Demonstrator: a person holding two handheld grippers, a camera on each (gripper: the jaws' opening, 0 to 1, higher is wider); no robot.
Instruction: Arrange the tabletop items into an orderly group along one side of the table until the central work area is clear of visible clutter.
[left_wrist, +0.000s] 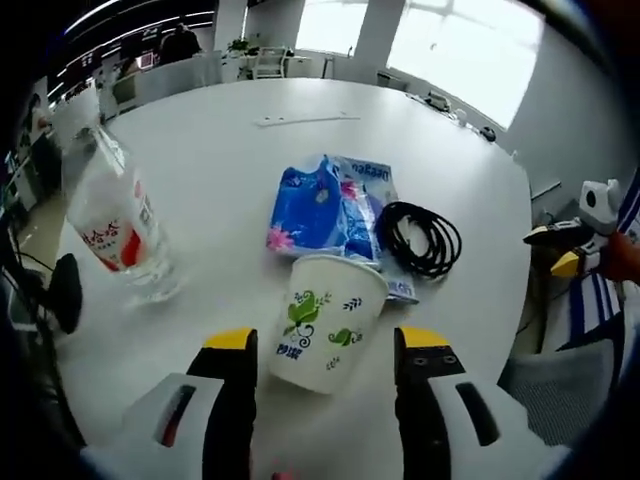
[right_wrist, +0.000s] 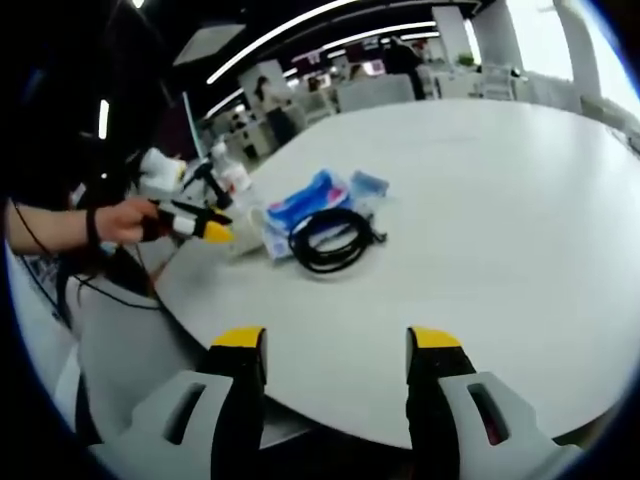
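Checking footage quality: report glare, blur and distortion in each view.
Left gripper view: windows blown out white, table edge bowed by fisheye, paper cup sharp. Right gripper view: darker room, bright ceiling strips, black cable slightly soft.

cup between jaws, bottle left — far tabletop open

The paper cup hid part of the blue packet, and print on the bottle was too blurred to read.
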